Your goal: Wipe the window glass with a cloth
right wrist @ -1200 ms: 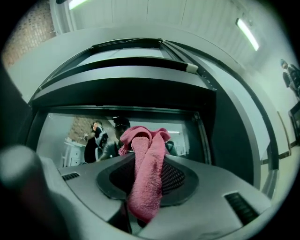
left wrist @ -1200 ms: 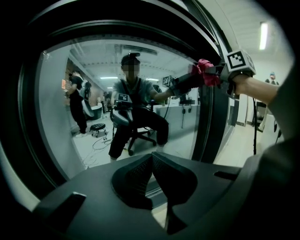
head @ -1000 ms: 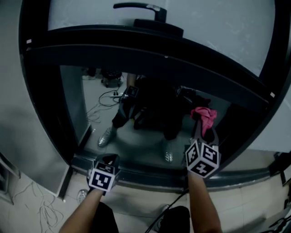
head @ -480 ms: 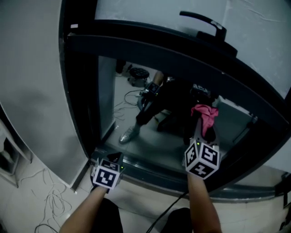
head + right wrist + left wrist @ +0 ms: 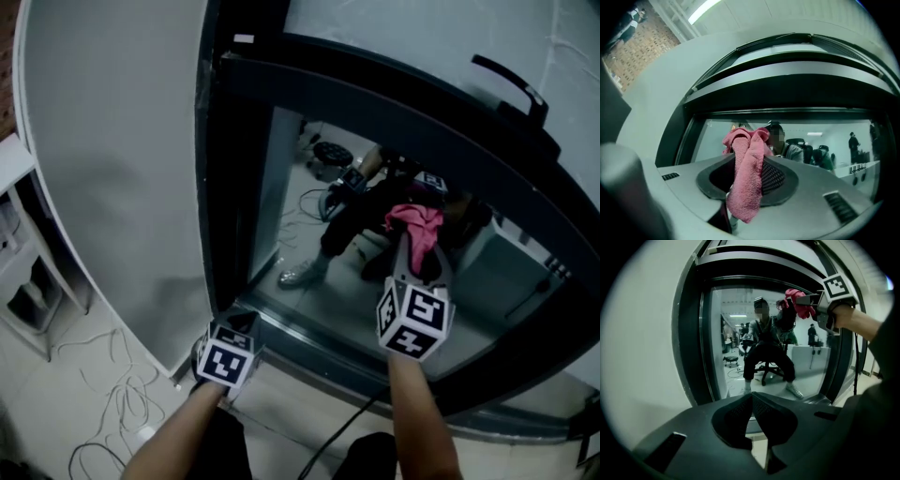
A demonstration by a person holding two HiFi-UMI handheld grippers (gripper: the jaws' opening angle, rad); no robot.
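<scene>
Your one cloth (image 5: 744, 180) is pink terry, bunched and crumpled, and one end hangs down in a fold. Your right hand-held gripper (image 5: 413, 267) clamps it between its jaws. The cloth sits in front of the glass (image 5: 300, 225), right of the pane's middle; you can't tell whether it touches. Your left hand-held gripper (image 5: 752, 401) holds nothing, jaws pressed together, low by the near left corner of the dark frame (image 5: 225, 187). One black handle (image 5: 511, 84) sits far right, above the pane.
</scene>
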